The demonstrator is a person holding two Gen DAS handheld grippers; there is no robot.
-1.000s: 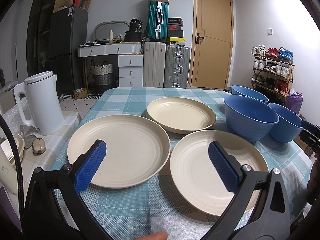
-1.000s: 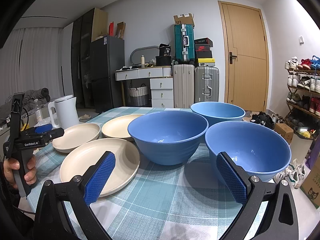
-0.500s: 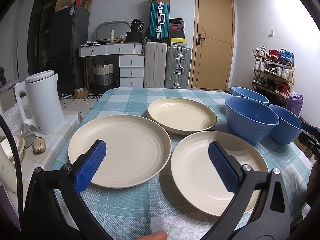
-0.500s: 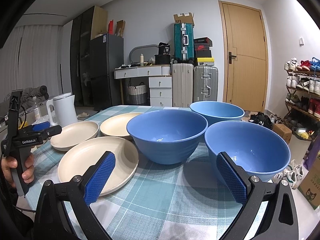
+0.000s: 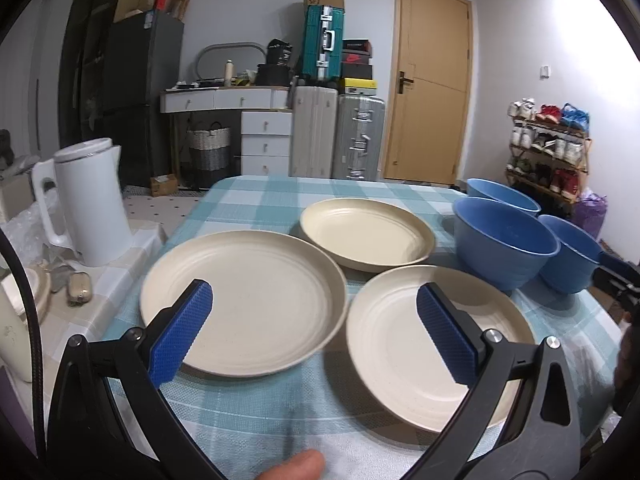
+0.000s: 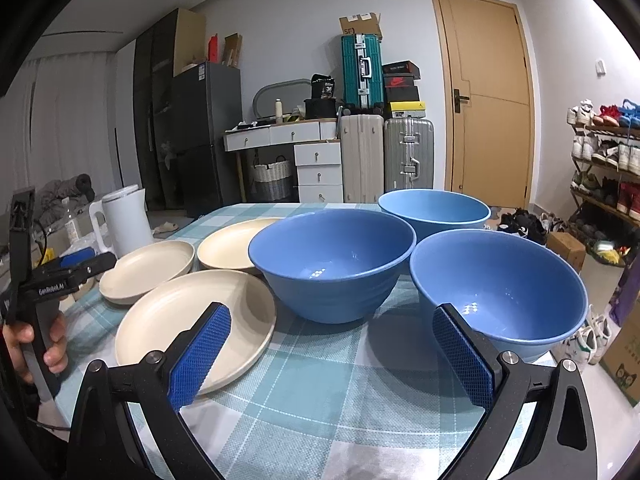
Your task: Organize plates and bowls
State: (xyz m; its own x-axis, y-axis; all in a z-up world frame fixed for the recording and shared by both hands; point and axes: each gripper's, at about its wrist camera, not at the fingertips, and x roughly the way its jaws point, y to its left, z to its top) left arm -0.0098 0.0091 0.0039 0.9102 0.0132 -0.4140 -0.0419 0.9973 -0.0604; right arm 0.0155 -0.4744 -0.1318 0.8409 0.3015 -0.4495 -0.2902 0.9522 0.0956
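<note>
- In the left wrist view, a white kettle [image 5: 94, 200] stands at the left edge of the frame, on a side surface beside the checked tablecloth [image 5: 264, 196].
- The left gripper [image 5: 314, 334] fills the bottom of that view with its blue-padded jaws spread wide and nothing between them; a fingertip [image 5: 298, 466] shows at the bottom centre.
- Left of centre lies the left plate [image 5: 256, 292], cream and empty, flat on the cloth, partly behind the gripper's left pad.
- Above centre sits the far plate [image 5: 366, 236], just beside the other two.
- Lower right lies the near plate [image 5: 400, 332], its edge close to the left plate's rim; I cannot tell whether they touch.
- At the right of that frame three blue bowls cluster, seen better from the other camera.
- In the right wrist view, a hand [image 6: 44, 344] grips the left tool's handle at the far left edge.
- The right gripper [image 6: 332, 356] hangs low at the bottom, jaws wide apart and empty, above the cloth.
- The middle bowl [image 6: 332, 256] sits upright in the centre, just beside the near plate.
- The back bowl [image 6: 434, 210] stands behind it, right of centre.
- The right bowl [image 6: 498, 280] sits at the right, by the table edge, behind the gripper's right pad.
</note>
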